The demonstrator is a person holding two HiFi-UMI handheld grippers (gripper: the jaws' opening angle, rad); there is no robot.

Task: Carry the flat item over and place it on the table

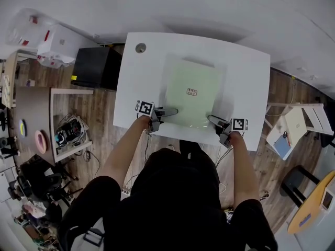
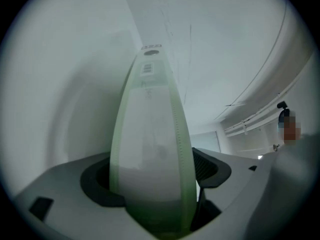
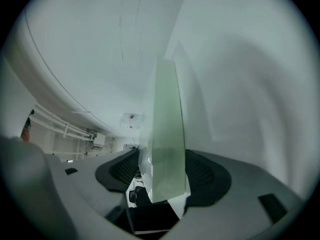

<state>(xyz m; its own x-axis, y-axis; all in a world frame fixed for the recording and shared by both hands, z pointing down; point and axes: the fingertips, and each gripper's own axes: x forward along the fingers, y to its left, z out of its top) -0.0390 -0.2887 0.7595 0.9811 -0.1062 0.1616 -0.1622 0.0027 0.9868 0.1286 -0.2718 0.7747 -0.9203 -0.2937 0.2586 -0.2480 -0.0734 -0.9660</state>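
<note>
A pale green flat mat (image 1: pixel 191 90) with a small red label lies on the white table (image 1: pixel 138 82), its near edge close to the table's front edge. My left gripper (image 1: pixel 170 111) is at the mat's near left corner and my right gripper (image 1: pixel 212 120) at its near right corner. In the left gripper view the mat (image 2: pixel 150 134) runs up between the wide-spread jaws of the left gripper (image 2: pixel 152 176). In the right gripper view the mat (image 3: pixel 167 134) stands between the right gripper (image 3: pixel 160 176) jaws, with a gap beside the left pad (image 3: pixel 127 169).
A round grommet hole (image 1: pixel 140 48) sits in the table's far left corner. A black cabinet (image 1: pixel 94 67) stands left of the table, with a low shelf unit (image 1: pixel 68 124) nearer. A small white side table (image 1: pixel 296 124) stands at the right on the wood floor.
</note>
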